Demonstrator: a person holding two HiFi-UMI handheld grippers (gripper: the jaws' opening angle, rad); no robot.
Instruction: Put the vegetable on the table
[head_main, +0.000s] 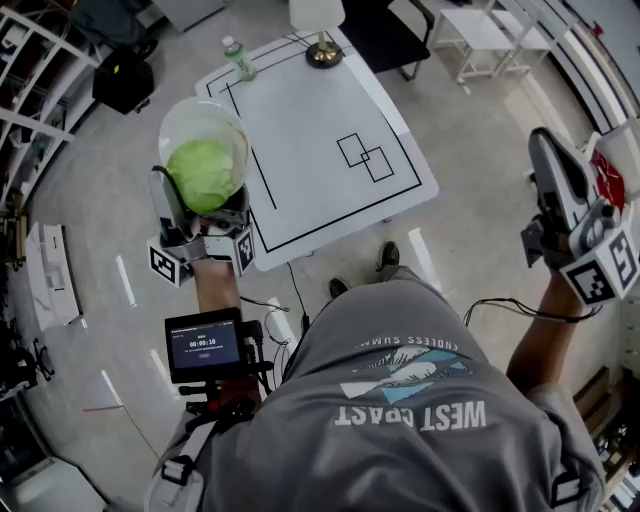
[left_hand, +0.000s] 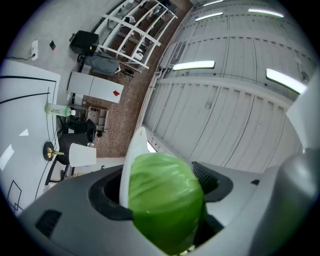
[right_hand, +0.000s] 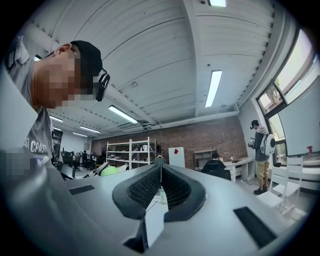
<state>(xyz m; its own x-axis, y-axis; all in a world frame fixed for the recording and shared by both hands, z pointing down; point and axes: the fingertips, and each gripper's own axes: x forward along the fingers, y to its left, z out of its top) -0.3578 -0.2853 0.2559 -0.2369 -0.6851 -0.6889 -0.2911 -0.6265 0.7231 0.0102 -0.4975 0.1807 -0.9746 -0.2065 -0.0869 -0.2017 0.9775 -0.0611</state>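
A round green cabbage (head_main: 205, 172) sits between the jaws of my left gripper (head_main: 204, 200), held in the air left of the white table (head_main: 300, 120). A pale round plate (head_main: 203, 125) stands on edge against the cabbage's far side. In the left gripper view the cabbage (left_hand: 167, 202) fills the gap of the left gripper (left_hand: 160, 192), with the plate's rim (left_hand: 131, 160) squeezed on its left. My right gripper (head_main: 548, 165) is raised at the far right, well away from the table. Its jaws (right_hand: 161, 186) are shut and hold nothing.
The table carries black marked lines and two small squares (head_main: 364, 157). A plastic bottle (head_main: 238, 58) and a lamp base (head_main: 324, 52) stand at its far edge. A chair (head_main: 385, 35) is behind it. A small screen (head_main: 204, 345) hangs on my left forearm.
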